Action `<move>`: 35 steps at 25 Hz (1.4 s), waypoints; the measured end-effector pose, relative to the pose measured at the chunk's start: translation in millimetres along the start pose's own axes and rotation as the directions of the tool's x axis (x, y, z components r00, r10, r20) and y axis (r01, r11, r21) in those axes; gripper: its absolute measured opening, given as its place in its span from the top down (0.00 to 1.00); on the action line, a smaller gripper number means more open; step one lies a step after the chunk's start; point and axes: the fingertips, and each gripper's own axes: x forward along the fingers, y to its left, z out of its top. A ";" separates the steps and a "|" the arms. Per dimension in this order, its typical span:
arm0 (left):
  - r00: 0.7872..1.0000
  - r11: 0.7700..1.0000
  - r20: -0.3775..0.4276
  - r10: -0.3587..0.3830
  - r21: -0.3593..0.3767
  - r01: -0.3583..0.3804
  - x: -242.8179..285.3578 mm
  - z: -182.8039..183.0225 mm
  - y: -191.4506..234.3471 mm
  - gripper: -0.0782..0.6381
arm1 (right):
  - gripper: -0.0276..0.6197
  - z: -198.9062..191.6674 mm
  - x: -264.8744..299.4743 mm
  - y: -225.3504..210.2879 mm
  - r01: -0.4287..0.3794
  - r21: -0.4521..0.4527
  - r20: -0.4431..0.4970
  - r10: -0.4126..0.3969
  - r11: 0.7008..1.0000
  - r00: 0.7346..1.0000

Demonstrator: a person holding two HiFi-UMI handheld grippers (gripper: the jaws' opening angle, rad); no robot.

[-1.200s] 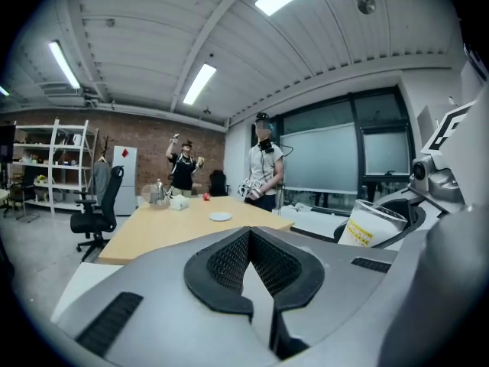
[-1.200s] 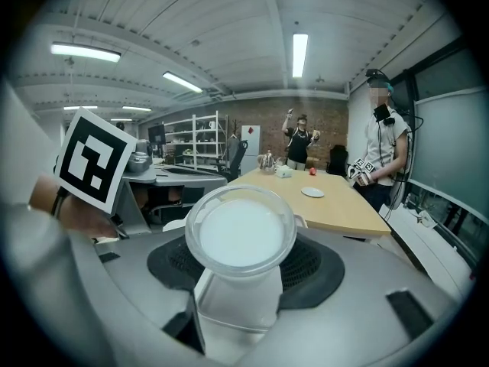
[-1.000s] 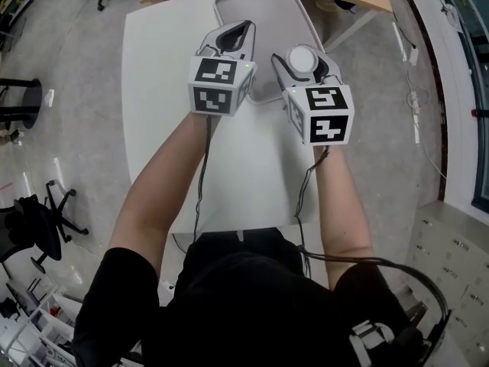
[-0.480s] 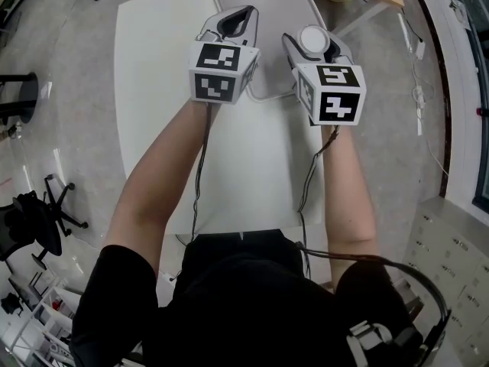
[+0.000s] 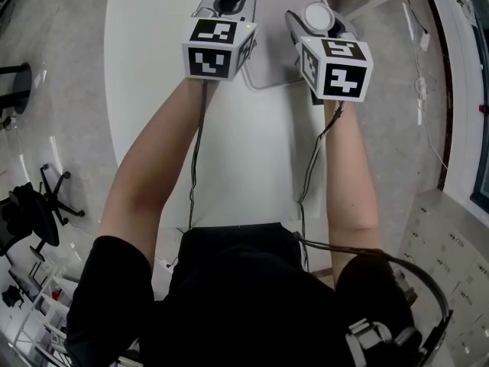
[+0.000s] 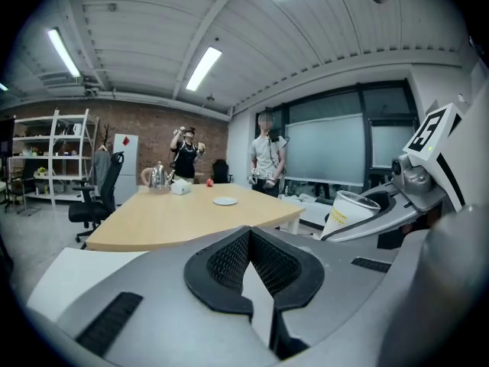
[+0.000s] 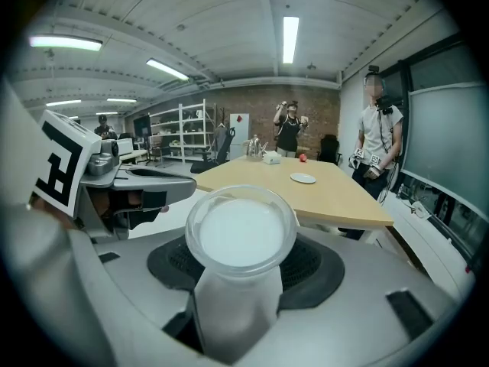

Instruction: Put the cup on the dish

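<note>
The right gripper point(image 7: 238, 277) holds the cup point(image 7: 241, 232) by its body, its jaws pressed to either side. The cup's open mouth faces the right gripper view, and the inside shows only plain white. The left gripper point(image 6: 258, 285) has its jaws drawn together at the tips, with nothing between the pads.

From the head view, both grippers sit side by side and well forward over the white table point(image 5: 153, 90). The cup is upright above the right near edge of a grey tray point(image 5: 269, 40), and the left gripper is over the tray's left part. The tray itself is bare where it shows.

Only the left gripper view shows the cup from the side: pale, tapering downward, with yellow print on its wall.

Both gripper views look past the tray to a wooden table point(image 7: 336, 193). It carries a small white plate point(image 7: 303, 178) and a kettle point(image 6: 158, 176), and people stand behind it. The head view shows none of that.
</note>
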 end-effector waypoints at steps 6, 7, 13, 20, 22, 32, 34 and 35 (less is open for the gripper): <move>1.000 1.000 -0.017 -0.003 -0.014 0.002 14.8 -17.5 4.3 0.89 | 0.57 -5.1 23.0 -6.0 -0.002 0.002 -0.016 0.003 1.000 1.000; 1.000 1.000 -0.018 -0.003 -0.014 0.003 16.5 -19.1 4.8 0.89 | 0.57 -6.1 26.2 -7.1 -0.002 0.003 -0.019 0.002 1.000 1.000; 1.000 1.000 -0.018 -0.012 -0.010 0.012 27.6 -23.3 3.9 0.89 | 0.57 -15.0 44.7 -17.5 0.000 0.006 -0.043 0.001 1.000 0.999; 0.999 1.000 -0.029 -0.021 0.001 0.021 36.2 -34.3 9.4 0.89 | 0.57 -23.0 67.4 -13.5 0.000 0.011 -0.063 0.000 1.000 0.998; 0.999 1.000 -0.031 -0.019 0.006 0.020 36.7 -38.7 16.1 0.89 | 0.57 -23.8 75.8 -7.9 -0.001 0.016 -0.067 0.002 1.000 0.998; 0.999 1.000 -0.037 -0.015 0.006 0.015 46.0 -44.2 13.6 0.89 | 0.57 -44.6 94.8 -8.4 0.003 0.044 -0.110 0.002 0.999 0.994; 0.999 1.000 -0.039 -0.017 0.009 0.017 47.9 -44.1 10.2 0.89 | 0.57 -50.2 96.2 -8.4 0.003 0.045 -0.123 0.003 0.999 0.992; 0.999 1.000 -0.041 -0.018 0.009 0.019 48.8 -44.9 8.8 0.89 | 0.57 -53.6 96.9 -8.6 0.002 0.046 -0.129 0.004 0.999 0.992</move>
